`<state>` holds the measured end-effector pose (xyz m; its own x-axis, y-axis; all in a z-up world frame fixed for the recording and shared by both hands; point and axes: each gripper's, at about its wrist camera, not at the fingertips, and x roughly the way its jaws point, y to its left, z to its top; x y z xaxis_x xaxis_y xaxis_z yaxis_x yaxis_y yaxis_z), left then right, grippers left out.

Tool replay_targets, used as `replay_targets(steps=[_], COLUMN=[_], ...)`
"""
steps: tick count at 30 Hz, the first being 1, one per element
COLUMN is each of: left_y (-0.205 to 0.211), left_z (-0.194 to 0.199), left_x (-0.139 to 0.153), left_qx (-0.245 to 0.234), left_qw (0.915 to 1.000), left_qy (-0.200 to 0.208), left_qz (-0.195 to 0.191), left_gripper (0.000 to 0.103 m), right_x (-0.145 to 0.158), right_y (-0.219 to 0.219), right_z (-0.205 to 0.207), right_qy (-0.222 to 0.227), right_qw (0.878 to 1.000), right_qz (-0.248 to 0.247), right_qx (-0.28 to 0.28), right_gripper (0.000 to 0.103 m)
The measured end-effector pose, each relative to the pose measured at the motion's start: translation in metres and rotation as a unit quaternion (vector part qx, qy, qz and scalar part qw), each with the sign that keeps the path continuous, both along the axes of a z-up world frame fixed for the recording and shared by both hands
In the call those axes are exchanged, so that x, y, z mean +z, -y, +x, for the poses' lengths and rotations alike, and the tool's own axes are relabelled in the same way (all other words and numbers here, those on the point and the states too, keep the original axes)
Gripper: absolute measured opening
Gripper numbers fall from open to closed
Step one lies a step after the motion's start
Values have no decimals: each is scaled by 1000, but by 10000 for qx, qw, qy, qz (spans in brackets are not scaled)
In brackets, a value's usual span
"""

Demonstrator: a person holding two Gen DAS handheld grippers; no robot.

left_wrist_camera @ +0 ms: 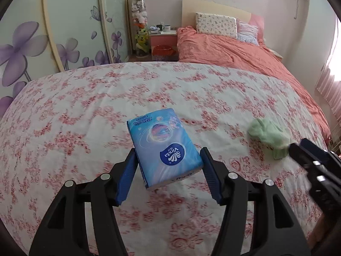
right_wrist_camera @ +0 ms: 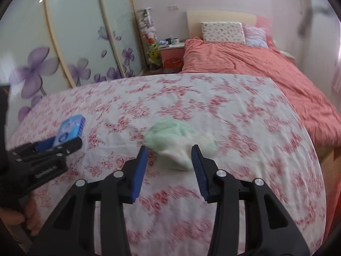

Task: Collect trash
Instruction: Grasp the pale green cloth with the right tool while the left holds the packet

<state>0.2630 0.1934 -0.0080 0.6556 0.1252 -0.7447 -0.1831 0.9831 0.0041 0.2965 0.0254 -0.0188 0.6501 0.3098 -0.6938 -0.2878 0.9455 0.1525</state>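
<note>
A blue tissue pack [left_wrist_camera: 166,147] sits tilted between the blue pads of my left gripper [left_wrist_camera: 168,155]. Both pads press its sides, and it is held just above the floral sheet [left_wrist_camera: 106,98]. In the right wrist view the same pack [right_wrist_camera: 70,125] sticks out of the left gripper [right_wrist_camera: 64,143] at the far left. A crumpled pale green cloth [right_wrist_camera: 179,136] lies on the sheet. My right gripper [right_wrist_camera: 170,151] reaches over its near edge, fingers on either side, with a gap still showing at the left pad. In the left wrist view the right gripper [left_wrist_camera: 298,147] meets the green cloth [left_wrist_camera: 268,134].
An orange duvet [left_wrist_camera: 245,57] and pillows [left_wrist_camera: 215,24] cover the far half of the bed. A pink nightstand [left_wrist_camera: 163,37] with mugs and an orange-lined basket [left_wrist_camera: 163,52] stand at the far left of the bed. Sliding doors [left_wrist_camera: 32,42] with purple flowers run along the left.
</note>
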Motion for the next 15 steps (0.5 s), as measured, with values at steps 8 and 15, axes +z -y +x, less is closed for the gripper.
replay_targets(steps=[8, 15], left_y=[-1, 21], left_z=[-3, -13], left_x=[5, 23], left_qx=[-71, -290], left_qw=[10000, 9992], left_qy=[43, 253], left_qz=[-49, -68], left_gripper=[59, 59], right_x=[-16, 34], right_y=[2, 61], right_z=[17, -19], right_qy=[-254, 219], right_qw=[9973, 9958], right_qz=[-573, -15], right_qx=[-392, -884], right_gripper=[8, 7])
